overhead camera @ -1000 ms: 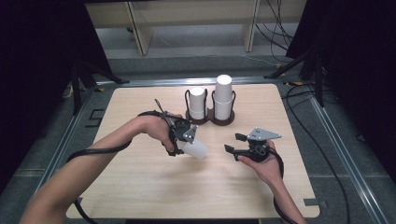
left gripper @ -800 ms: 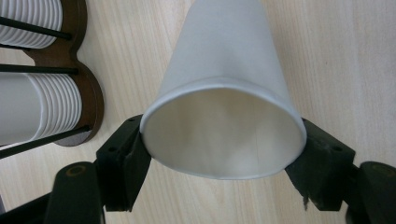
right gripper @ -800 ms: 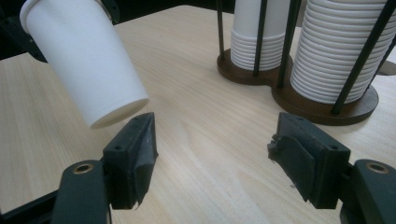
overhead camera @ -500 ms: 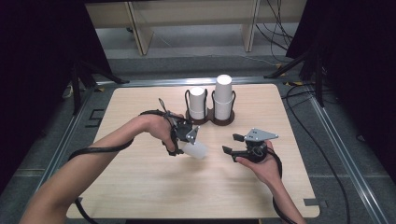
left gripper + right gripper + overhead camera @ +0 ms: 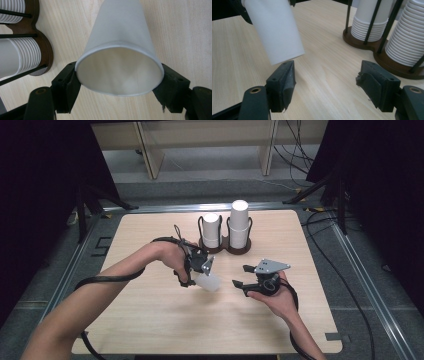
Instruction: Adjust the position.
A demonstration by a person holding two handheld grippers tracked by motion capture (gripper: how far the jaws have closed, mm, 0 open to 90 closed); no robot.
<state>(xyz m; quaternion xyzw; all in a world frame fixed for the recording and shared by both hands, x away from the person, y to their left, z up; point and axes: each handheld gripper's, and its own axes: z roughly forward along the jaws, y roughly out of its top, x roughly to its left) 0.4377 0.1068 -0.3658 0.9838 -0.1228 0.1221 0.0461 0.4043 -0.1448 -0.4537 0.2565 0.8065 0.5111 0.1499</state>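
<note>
light wooden bench (image 5: 150,320) spans frame centre. dark brown two-slot holder (image 5: 227,247) with stacked white paper cups, upper centre. left gripper (image 5: 200,272), centre, clamped on the rim of a single white paper cup (image 5: 209,282), tilted. right gripper (image 5: 241,276), right of centre, jaws wide apart, empty, near cup.

Bare table (image 5: 150,320) in front, cup rack (image 5: 225,245) blocking behind

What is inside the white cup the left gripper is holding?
Nothing. The left gripper view looks into the white cup, and its inside walls are bare. The deepest part, near the bottom, is too dim to make out.
</note>
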